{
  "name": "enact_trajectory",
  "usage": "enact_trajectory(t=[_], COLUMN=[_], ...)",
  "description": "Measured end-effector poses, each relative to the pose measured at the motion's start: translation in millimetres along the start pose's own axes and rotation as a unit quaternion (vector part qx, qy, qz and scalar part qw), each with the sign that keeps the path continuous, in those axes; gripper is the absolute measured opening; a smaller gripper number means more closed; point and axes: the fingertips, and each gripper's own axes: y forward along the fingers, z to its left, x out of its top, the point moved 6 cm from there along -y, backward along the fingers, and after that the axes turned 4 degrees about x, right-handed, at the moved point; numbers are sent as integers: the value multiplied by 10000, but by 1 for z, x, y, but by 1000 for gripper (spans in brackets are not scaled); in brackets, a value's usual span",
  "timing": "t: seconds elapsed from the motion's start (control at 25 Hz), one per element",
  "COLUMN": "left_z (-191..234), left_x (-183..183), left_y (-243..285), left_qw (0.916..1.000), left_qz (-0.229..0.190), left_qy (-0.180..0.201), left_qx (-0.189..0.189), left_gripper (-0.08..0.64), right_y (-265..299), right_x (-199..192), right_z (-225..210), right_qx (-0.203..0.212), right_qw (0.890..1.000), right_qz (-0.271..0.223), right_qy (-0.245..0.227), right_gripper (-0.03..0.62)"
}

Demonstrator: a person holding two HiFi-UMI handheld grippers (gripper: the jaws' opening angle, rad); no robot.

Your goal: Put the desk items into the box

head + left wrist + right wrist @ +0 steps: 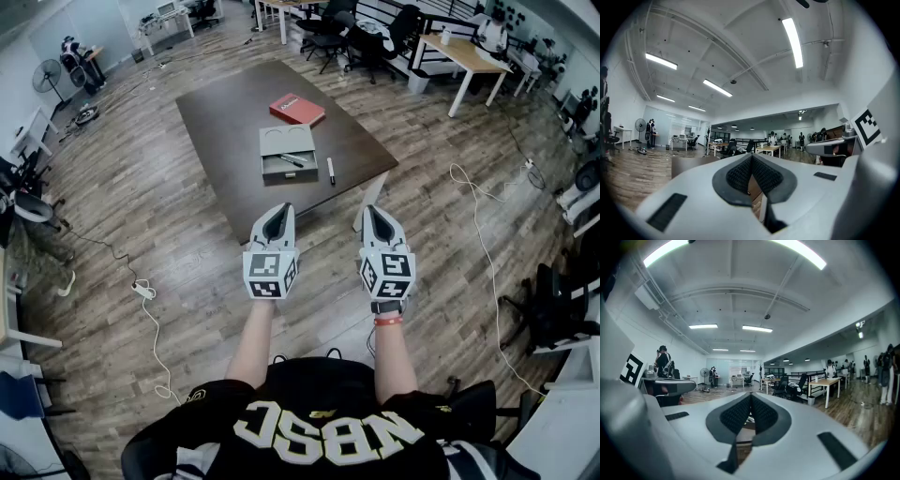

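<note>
**Inspector:** Where do the task items lie?

**Assessor:** The grey box (287,141) lies open near the middle of the dark table (225,117). A dark pen (292,160) is already in its near tray. A white marker (331,171) with dark ends lies on the tabletop just beside the box's right edge. A red book (297,109) lies behind the box, apart from it.

**Inspector:** And the grippers?

**Assessor:** The left gripper (278,210) and the right gripper (373,212) are held level, side by side, well short of the table. Each gripper's own view shows its jaws pressed together with nothing between them.

**Inspector:** What is the step in hand, and how is it done well?

**Assessor:** In my judgement it is the approach. The jaws should be spread before reaching. The marker is best taken across its barrel at mid-length, because a round body is likely to roll if nudged. The book is broad and flat, so it will probably need one edge lifted first, or both grippers.

**Inspector:** Materials and shapes?

**Assessor:**
- **Box:** matt grey, shallow and rectangular, with two rounded hollows in its far half.
- **Marker:** a slim, smooth cylinder.
- **Book:** thin, with a plain red cover.
- **Table:** smooth, dark brown and rectangular.
- **Gripper pads (738,176):** dark and finely meshed, tapering to a point.
</note>
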Motion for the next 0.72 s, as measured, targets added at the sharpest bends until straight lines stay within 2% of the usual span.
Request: enact_trajectory(t=[0.28, 0.52, 0.72], left_z=[-20, -47, -45], left_x=[-5, -11, -24], left_y=[7, 13, 12], left_qw=[9998, 9996, 9989], left_qz=[76, -47, 223], left_qy=[-65, -156, 13], left_qx=[147, 230, 413], left_gripper=[14, 14, 14], right_y=[1, 3, 17], right_x=[0, -15, -33], right_z=[-18, -33, -27], right_qx=[241, 534, 826], right_qw=[9997, 9977, 9942], right_qz=[16, -42, 115], right_qy=[50, 403, 676], right_gripper=[9, 9, 11])
